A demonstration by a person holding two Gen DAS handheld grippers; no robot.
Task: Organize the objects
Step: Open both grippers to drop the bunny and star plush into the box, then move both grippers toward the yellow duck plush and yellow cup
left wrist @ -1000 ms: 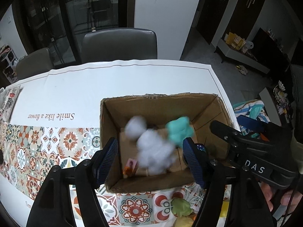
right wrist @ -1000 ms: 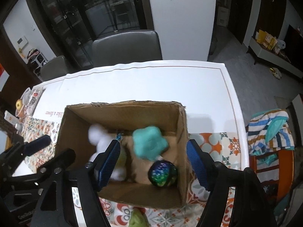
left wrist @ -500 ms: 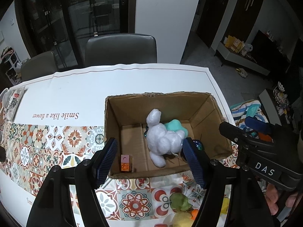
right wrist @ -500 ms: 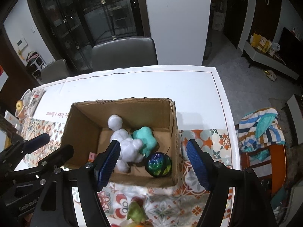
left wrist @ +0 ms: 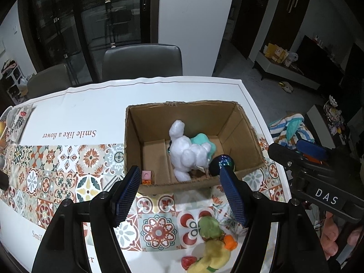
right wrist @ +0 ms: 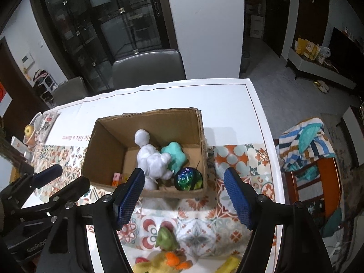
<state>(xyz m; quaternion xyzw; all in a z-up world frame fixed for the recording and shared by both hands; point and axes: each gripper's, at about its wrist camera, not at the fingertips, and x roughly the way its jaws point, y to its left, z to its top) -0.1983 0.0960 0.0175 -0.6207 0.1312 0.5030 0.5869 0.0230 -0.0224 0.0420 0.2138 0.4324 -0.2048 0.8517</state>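
Hovering above the table's near edge, the left gripper [left wrist: 179,188] and the right gripper [right wrist: 184,191] both have their blue pads spread apart with nothing between them. Just below the left gripper, nearer the camera, lie a green plush [left wrist: 210,226], a yellow plush duck [left wrist: 213,256] with an orange beak, and a small red strawberry piece [left wrist: 188,261], all on the patterned tile tablecloth [left wrist: 56,166]. Nothing stands between either gripper and these toys. Beyond both pairs of fingers sits the open cardboard box [left wrist: 134,136]. Inside it a fluffy white plush [left wrist: 184,152] lies lengthwise, its round head toward the far wall, leaning against a teal plush [right wrist: 175,153]. A shiny iridescent ball [right wrist: 188,179] rests in the box's near right corner, and a small pink-and-orange block [left wrist: 146,177] in its near left corner. A grey chair [left wrist: 142,61] stands past the far edge of the table.
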